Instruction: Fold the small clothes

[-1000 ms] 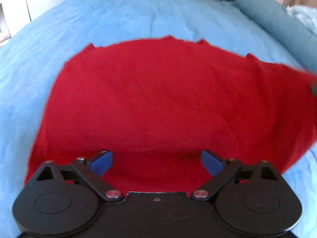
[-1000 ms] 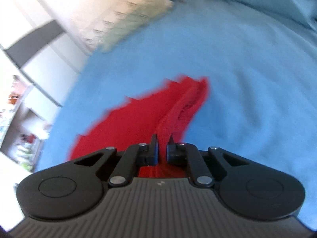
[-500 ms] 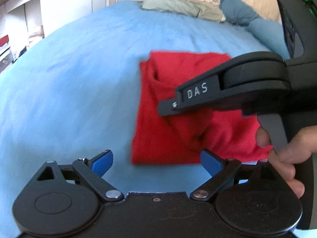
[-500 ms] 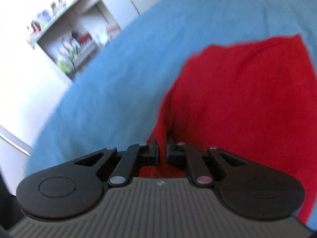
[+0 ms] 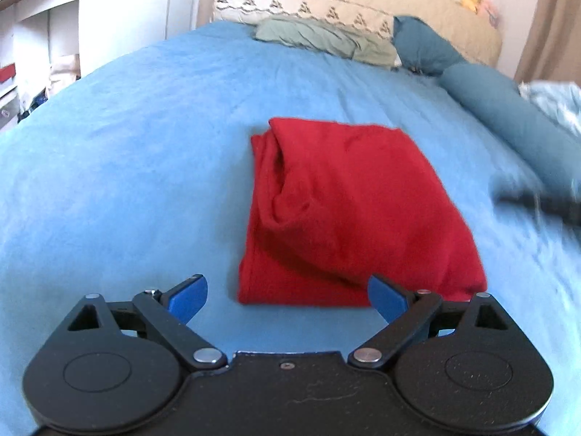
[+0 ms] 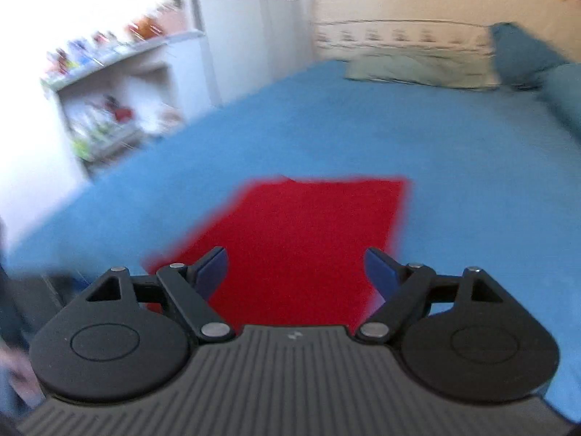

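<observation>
A red garment [image 5: 348, 214] lies folded in half on the blue bedspread [image 5: 127, 167], with a loose rumpled fold along its left edge. My left gripper [image 5: 288, 296] is open and empty, just short of the garment's near edge. In the right wrist view the same red garment [image 6: 308, 239] lies flat below my right gripper [image 6: 296, 270], which is open and empty above its near part. That view is blurred by motion.
Pillows lie at the head of the bed: a green one [image 5: 326, 38] and dark blue ones [image 5: 508, 109]. White shelves [image 6: 109, 109] stand left of the bed. A dark blurred shape [image 5: 537, 200] crosses the right edge of the left wrist view.
The right gripper carried one side of the garment across, folding it in half, then opened and let go. It has pulled back. The left gripper has drawn back from the garment.
</observation>
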